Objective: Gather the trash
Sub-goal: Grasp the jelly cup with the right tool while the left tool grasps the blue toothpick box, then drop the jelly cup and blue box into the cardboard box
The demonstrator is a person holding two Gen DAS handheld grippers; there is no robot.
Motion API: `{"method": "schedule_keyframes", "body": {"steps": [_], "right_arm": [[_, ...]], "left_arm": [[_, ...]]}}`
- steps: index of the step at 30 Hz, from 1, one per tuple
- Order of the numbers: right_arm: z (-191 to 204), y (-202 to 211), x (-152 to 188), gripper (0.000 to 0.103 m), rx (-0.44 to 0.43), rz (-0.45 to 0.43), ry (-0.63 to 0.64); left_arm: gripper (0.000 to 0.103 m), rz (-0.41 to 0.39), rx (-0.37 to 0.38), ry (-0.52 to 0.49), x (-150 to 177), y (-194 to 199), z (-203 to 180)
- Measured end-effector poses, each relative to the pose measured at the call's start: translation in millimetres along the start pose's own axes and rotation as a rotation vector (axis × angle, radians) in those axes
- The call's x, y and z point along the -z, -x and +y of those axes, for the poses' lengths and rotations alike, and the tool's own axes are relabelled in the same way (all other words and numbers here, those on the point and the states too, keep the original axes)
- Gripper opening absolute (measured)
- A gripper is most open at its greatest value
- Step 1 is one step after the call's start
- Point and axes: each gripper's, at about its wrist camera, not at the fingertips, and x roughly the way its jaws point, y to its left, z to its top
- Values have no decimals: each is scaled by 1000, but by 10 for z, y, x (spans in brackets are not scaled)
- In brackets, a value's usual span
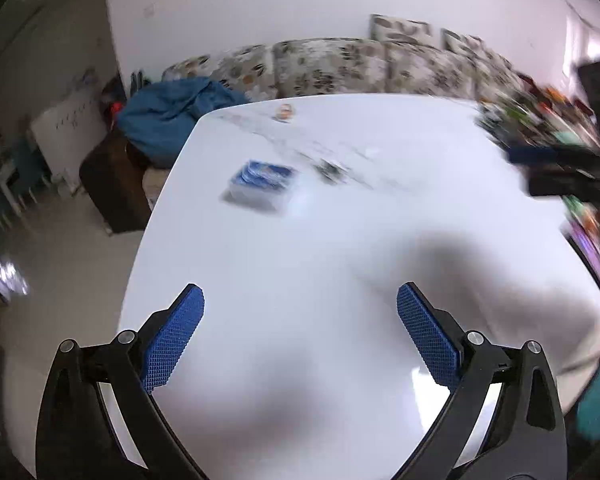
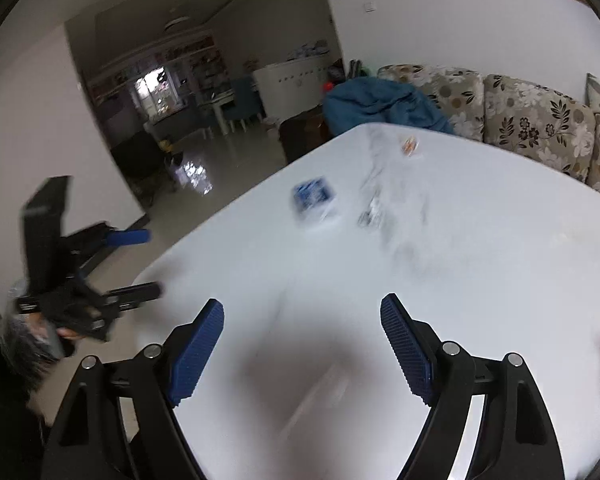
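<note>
While both tools hang over the white table (image 1: 340, 280) w/ nothing in them, the trash sits well ahead; left gripper (image 1: 300, 332) has its jaws spread wide, empty, only bare tabletop between the blue pads (image 1: 172, 340); right gripper (image 2: 302, 344) likewise apart and empty.

From the left wrist view, a blue-and-white packet (image 1: 260, 184) lies at approx 11 o'clock on the table; a small dark crumpled wrapper (image 1: 332, 170) just beside it at 12 o'clock; a small orange-and-white scrap (image 1: 285, 112) near the far edge, also 12 o'clock. The right tool shows at 3 o'clock in that view, in front of a colourful heap of stuff (image 1: 540, 120), too blurred to name.

What could go wrong, imo: both views are smeared, so the hands look to be moving fast; a quick swoop at the packet could shove it along the slick top instead of pinching it; the wrapper is thin and flat, so pads may close over it w/o catching; the scrap sits close to the far edge by the floral sofa (image 2: 540, 120) and a nudge might knock it off; both tools aiming at neighbouring bits could clash, since packet and wrapper lie so near each other.
</note>
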Motion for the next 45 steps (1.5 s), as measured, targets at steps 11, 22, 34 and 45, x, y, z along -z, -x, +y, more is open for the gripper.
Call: {"method": "schedule_keyframes", "body": {"steps": [11, 22, 34, 45], "right_arm": [[-1073, -1488, -978, 79, 106, 104, 35], [-1772, -3179, -2131, 79, 180, 115, -153], [-1600, -3453, -1922, 44, 329, 229, -98], [-618, -979, -424, 44, 199, 158, -80]], "left_arm": [[97, 187, -209, 488, -860, -1674, 449], [95, 192, -373, 564, -813, -1849, 726], [88, 159, -275, 444, -669, -1819, 588], [74, 55, 57, 302, 465, -639, 149]]}}
